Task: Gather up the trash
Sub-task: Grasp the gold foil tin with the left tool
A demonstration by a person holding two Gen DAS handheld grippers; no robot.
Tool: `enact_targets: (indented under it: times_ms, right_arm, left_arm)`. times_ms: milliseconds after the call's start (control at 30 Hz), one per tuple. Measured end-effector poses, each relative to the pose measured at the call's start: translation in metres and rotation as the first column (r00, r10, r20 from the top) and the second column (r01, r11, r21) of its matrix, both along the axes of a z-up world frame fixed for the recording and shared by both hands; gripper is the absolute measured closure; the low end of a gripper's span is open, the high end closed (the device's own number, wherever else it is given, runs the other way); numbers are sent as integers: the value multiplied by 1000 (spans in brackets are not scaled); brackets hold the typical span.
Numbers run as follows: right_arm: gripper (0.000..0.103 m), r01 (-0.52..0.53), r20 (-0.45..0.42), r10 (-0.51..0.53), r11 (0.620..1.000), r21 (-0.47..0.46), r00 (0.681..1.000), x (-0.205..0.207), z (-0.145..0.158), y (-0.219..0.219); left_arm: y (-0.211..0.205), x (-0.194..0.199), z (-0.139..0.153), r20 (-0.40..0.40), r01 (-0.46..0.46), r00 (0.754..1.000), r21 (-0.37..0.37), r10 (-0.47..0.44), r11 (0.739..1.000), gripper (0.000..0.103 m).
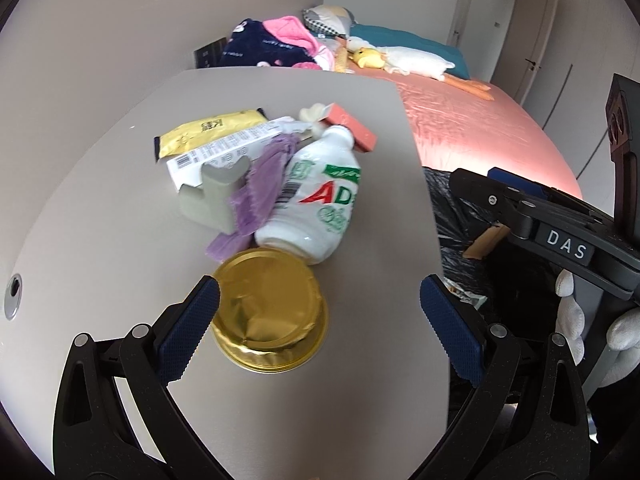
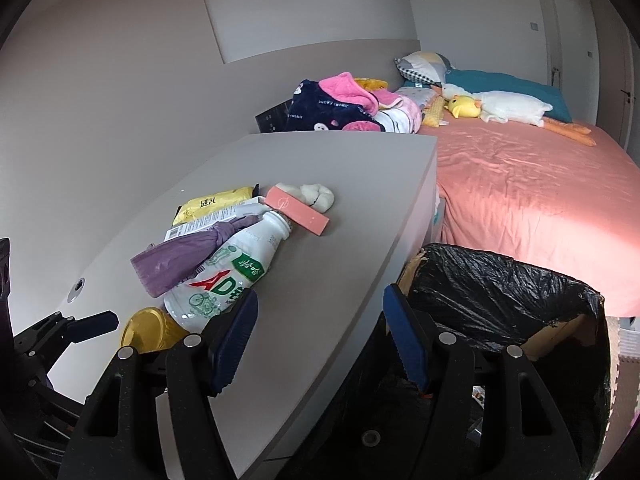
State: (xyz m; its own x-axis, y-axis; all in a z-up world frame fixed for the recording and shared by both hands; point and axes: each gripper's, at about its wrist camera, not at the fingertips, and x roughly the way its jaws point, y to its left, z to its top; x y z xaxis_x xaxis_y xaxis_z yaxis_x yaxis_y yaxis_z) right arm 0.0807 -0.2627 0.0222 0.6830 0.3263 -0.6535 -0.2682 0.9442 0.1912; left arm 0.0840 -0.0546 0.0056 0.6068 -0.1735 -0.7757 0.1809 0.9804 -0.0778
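Observation:
A pile of trash lies on the grey table (image 1: 100,200). It holds a white AD bottle (image 1: 316,200) on its side, a purple wrapper (image 1: 260,196), a white carton (image 1: 216,152), a yellow packet (image 1: 208,130), a pink box (image 1: 352,124) and a white tissue (image 1: 312,114). A gold-lidded cup (image 1: 268,312) stands nearest, just inside the left finger of my left gripper (image 1: 320,296), which is open and not pressing on it. My right gripper (image 2: 322,300) hangs open over the table's edge with nothing between its fingers, the bottle (image 2: 224,280) to its left.
A cardboard bin lined with a black bag (image 2: 500,292) stands right of the table (image 2: 340,168), against a bed with a pink sheet (image 2: 520,184). Clothes (image 2: 344,108) and plush toys (image 2: 508,106) lie on the bed. A white-gloved hand (image 1: 572,312) holds the right gripper.

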Motion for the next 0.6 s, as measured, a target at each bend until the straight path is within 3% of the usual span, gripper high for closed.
enact_targets:
  times_ms: [300,600]
  right_arm:
    - [37,-42,-84,49,995,88,995,13,-14,14]
    - [35,-78,-114,88,993,90,989,22,-21,36]
  left_arm:
    - [21,6,-15,-28,-64,998,-8,64,998,6]
    - [27,10,-28,-32,-87,996,21,88,996,8]
